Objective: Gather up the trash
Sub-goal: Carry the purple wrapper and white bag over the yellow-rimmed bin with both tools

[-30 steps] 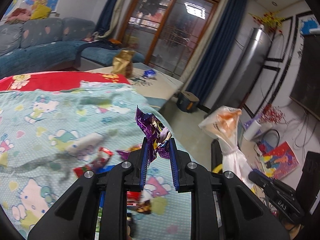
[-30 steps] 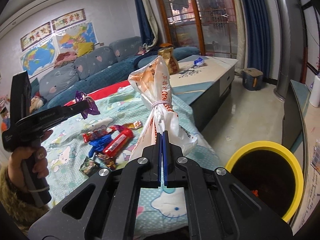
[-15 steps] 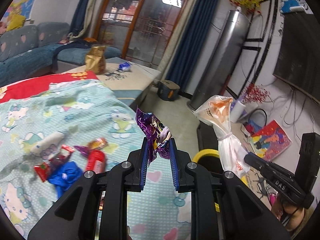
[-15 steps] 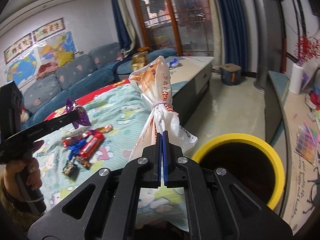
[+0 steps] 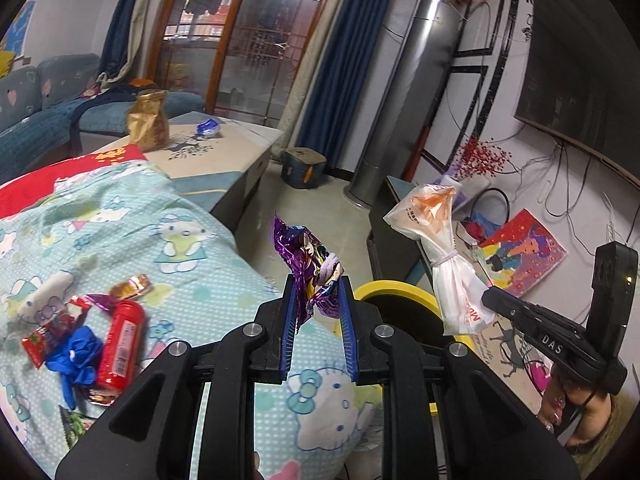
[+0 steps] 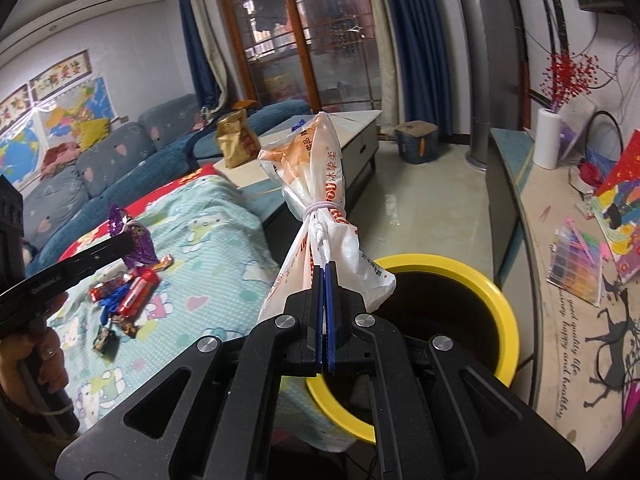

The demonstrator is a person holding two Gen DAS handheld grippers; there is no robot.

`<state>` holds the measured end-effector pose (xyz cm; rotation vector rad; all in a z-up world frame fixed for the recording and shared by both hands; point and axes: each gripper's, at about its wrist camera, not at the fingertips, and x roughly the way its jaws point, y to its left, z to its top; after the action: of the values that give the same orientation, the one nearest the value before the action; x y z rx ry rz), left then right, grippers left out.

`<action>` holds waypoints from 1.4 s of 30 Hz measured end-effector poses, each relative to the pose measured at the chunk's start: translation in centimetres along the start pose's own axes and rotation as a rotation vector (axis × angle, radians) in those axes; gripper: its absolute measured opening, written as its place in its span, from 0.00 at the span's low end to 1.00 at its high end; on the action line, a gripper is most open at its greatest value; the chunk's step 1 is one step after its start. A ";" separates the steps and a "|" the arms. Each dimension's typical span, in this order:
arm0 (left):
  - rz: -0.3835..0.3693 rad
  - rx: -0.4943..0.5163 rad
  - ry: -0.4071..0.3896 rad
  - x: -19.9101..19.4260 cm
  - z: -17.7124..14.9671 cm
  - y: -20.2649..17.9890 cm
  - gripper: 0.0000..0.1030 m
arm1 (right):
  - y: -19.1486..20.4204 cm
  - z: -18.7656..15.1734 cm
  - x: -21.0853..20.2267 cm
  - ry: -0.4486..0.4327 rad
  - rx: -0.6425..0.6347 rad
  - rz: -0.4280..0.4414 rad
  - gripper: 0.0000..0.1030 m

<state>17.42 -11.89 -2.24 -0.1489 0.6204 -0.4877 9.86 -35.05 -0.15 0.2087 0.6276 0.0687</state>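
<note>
Both hands loaded here: the left gripper (image 5: 316,300) is clamped on a crumpled purple wrapper (image 5: 308,256), the right gripper (image 6: 324,280) pinched tight on a knotted plastic bag (image 6: 316,196) that stands up long-axis toward twelve o'clock. The yellow bin (image 6: 492,300) sits just past the right gripper's tips at about three o'clock, mouth open; from the left gripper it lies at two o'clock, partly hidden. Right hand looks nearer. More wrappers (image 5: 100,332) wait on the blanket (image 5: 180,240).

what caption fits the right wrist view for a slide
Right gripper shut on a tied bag beside the yellow bin; left gripper holds a purple wrapper.
</note>
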 end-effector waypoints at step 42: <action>-0.122 0.227 0.182 8.8 -4.5 -9.9 0.19 | -9.3 -2.1 1.5 0.092 0.155 -0.201 0.00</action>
<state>17.05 -24.75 -7.69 0.0744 0.7313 -0.6911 9.84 -43.56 -4.62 0.2927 0.7436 -0.1655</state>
